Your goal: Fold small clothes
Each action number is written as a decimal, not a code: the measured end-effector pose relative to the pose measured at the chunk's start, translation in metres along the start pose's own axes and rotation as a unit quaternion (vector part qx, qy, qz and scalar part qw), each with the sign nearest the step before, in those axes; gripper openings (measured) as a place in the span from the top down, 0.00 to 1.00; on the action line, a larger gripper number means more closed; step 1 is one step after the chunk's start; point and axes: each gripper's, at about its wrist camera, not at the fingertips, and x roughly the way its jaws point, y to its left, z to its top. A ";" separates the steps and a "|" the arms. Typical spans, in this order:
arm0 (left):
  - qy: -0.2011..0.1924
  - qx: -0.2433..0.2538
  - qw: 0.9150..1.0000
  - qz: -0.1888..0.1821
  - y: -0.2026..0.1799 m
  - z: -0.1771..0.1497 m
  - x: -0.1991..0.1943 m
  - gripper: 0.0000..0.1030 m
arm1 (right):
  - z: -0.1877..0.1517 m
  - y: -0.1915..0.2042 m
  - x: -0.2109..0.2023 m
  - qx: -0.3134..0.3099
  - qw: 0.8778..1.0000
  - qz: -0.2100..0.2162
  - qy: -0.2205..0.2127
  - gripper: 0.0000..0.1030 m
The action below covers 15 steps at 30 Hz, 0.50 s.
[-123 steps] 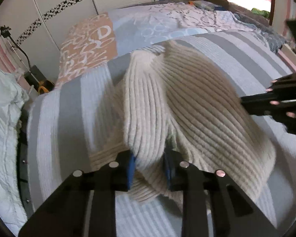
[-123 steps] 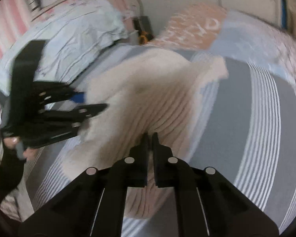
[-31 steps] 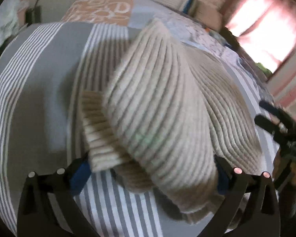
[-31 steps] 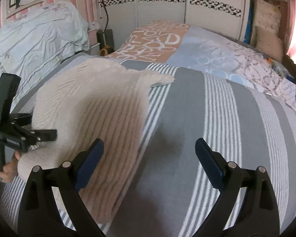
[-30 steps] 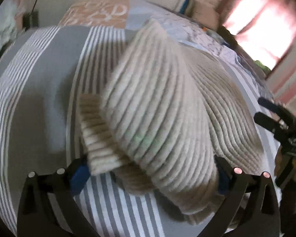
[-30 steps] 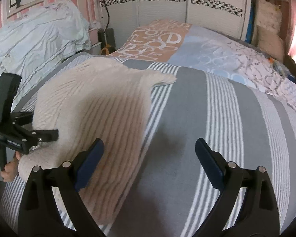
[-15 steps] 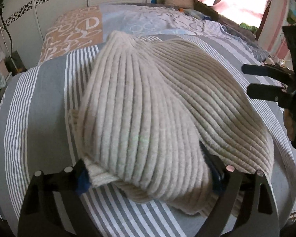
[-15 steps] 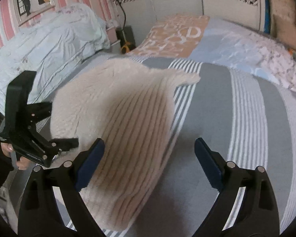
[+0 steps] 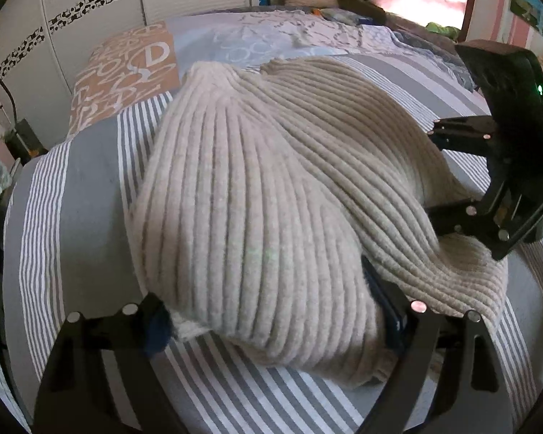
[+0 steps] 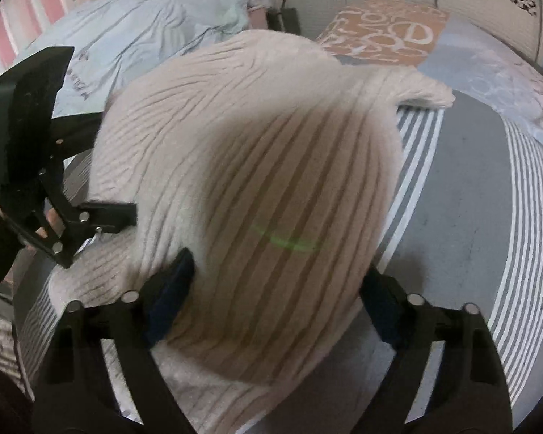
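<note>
A cream ribbed knit garment (image 9: 264,188) lies folded in a thick heap on the grey and white striped bedspread (image 9: 87,188). My left gripper (image 9: 271,322) is open wide, and the garment's near edge bulges between its blue-padded fingers (image 9: 155,325). From the right, the other gripper's black body (image 9: 506,137) reaches in at the garment's side. In the right wrist view my right gripper (image 10: 277,300) is open too, straddling the garment (image 10: 257,152) at its near end. The left gripper's black body (image 10: 25,115) stands at the garment's left edge.
An orange and pale blue patterned quilt (image 9: 126,72) covers the far part of the bed, with white wardrobe doors (image 9: 90,7) behind it. A light blue bedding heap (image 10: 126,29) sits to the left. Bare striped bedspread (image 10: 470,199) stretches to the right.
Both grippers have moved in closer to the garment, which now fills the gap between each pair of fingers. Four seconds ago the left gripper was shut on the knit; now both are open.
</note>
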 end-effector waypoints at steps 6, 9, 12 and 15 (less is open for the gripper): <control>0.003 0.033 0.999 0.004 -0.013 0.001 -0.007 0.37 | 0.004 0.025 -0.010 -0.043 0.998 -0.049 0.009 0.44; 0.014 0.028 0.999 0.011 -0.014 0.004 -0.006 0.41 | 0.002 0.029 -0.010 -0.045 0.997 -0.060 0.004 0.47; 0.019 0.031 0.999 0.021 -0.018 0.002 -0.009 0.48 | -0.002 0.037 -0.012 -0.059 0.996 -0.073 -0.004 0.51; 0.022 0.034 0.999 0.036 -0.024 0.002 -0.010 0.53 | -0.005 0.036 -0.016 -0.052 0.996 -0.073 -0.014 0.53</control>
